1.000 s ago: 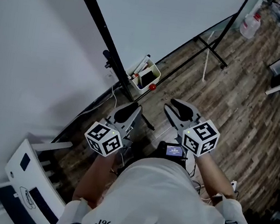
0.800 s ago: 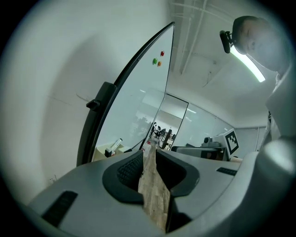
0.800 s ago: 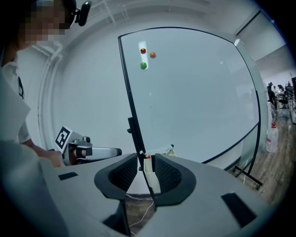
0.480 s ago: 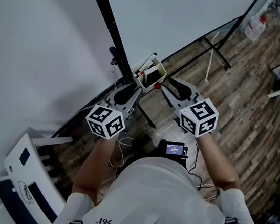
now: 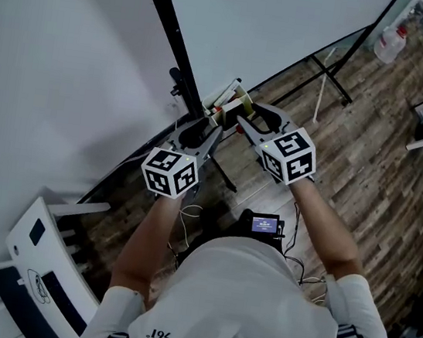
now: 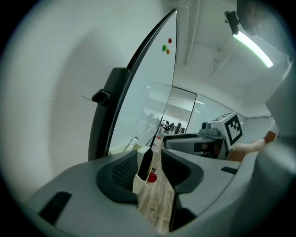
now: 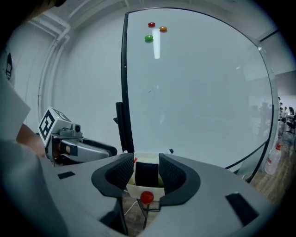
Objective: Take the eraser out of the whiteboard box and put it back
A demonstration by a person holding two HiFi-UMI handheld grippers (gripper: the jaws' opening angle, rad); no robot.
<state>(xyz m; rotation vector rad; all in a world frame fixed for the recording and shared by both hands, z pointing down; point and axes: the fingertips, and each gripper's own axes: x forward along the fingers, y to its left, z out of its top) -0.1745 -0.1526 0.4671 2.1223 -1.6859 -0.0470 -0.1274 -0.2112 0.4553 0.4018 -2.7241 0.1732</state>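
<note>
The cream whiteboard box [image 5: 232,97] hangs at the whiteboard's lower corner beside the black stand post. It holds the black eraser [image 7: 147,172] upright, and a red knob [image 7: 147,197] sits on its front. My right gripper [image 5: 244,116] reaches the box from the right. Its jaws have just been opening and stand either side of the eraser, not pressing it. My left gripper [image 5: 206,128] is just short of the box's left end, and the box's edge [image 6: 140,178] and the eraser [image 6: 145,162] show in its gap. Its jaws have also just been opening, with nothing gripped.
The whiteboard [image 5: 279,18] and its black post [image 5: 167,37] rise right behind the box. The stand's legs [image 5: 326,75] cross the wood floor. A white chair-like frame [image 5: 44,246] stands low left. A plastic jug [image 5: 391,43] is far right.
Both grippers have moved forward and up to the box, the right one from well short of it to its front. Both pairs of jaws have spread wider.
</note>
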